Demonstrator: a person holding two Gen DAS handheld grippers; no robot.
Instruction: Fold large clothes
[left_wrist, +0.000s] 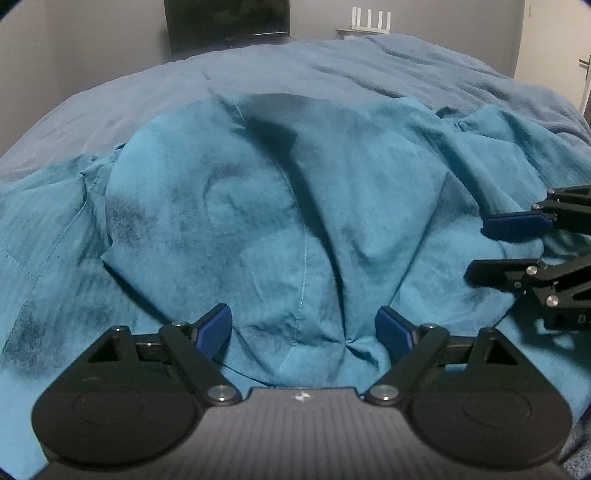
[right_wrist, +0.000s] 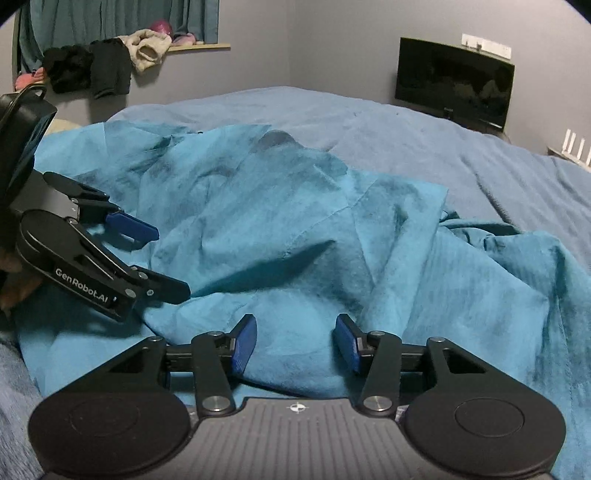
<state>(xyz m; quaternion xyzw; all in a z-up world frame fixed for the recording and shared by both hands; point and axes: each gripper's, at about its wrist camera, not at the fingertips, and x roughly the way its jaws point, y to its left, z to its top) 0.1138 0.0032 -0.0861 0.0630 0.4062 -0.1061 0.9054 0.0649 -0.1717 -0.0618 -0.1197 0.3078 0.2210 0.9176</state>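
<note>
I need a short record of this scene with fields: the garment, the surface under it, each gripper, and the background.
garment: teal garment, crumpled and not yet folded
surface: blue bed cover, under the garment
left gripper: jaws open over the cloth, nothing clamped
right gripper: jaws open over the cloth, nothing clamped
background: dark screen by the wall; clothes pile below the curtain
fold state: no fold visible yet
</note>
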